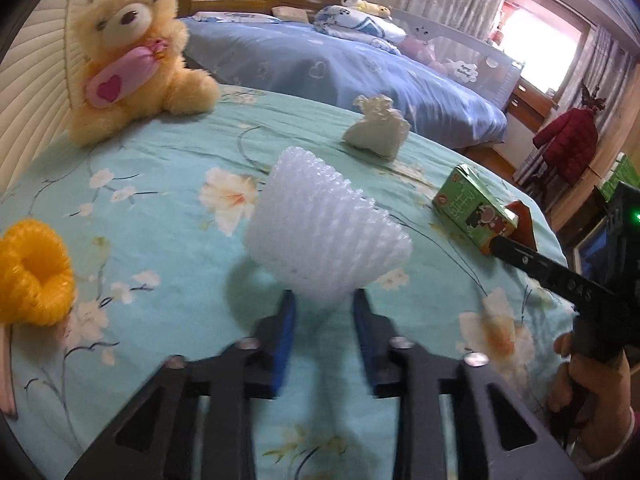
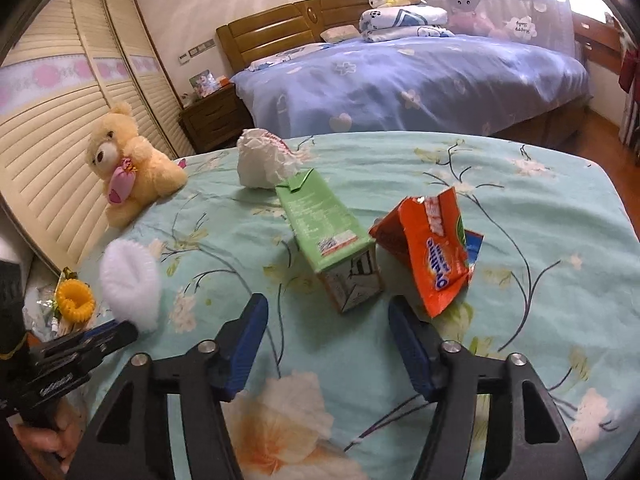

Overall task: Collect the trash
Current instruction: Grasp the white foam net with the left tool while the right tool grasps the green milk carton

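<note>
1. The setting is a bedroom. In front lies a bed (image 2: 520, 208) with a turquoise floral sheet, and the trash is scattered on it. Behind it stands a second bed (image 2: 400, 76) with a blue cover and a wooden headboard.
2. The left tongs (image 1: 324, 300) pinch the narrow lower end of a white foam fruit net (image 1: 328, 236). Its blue pads press on the net from both sides, and the net fans out wider above them. In the right wrist view the same net (image 2: 130, 280) shows at the left edge, held by the left tongs (image 2: 120, 330).
3. The right tongs (image 2: 328, 312) stand released, with their jaws apart and nothing between the pads. They hover over the sheet just in front of a green drink carton (image 2: 328, 236).
4. The green drink carton lies on its side on the sheet. From the left wrist view the carton (image 1: 474, 210) sits at the right.
5. An orange snack wrapper (image 2: 436, 248) is crumpled just right of the carton, touching or nearly touching it.
6. A crumpled white tissue (image 2: 264, 160) rests beyond the carton's far end.
7. A yellow foam net (image 1: 34, 272) lies at the left edge of the sheet, well apart from the carton.
8. A cream teddy bear (image 1: 132, 48) holding a pink heart cushion sits at the far left of the bed, beside slatted wardrobe doors (image 2: 52, 132).
9. A hand (image 1: 580, 384) grips the right tool's handle at the lower right of the left wrist view.
</note>
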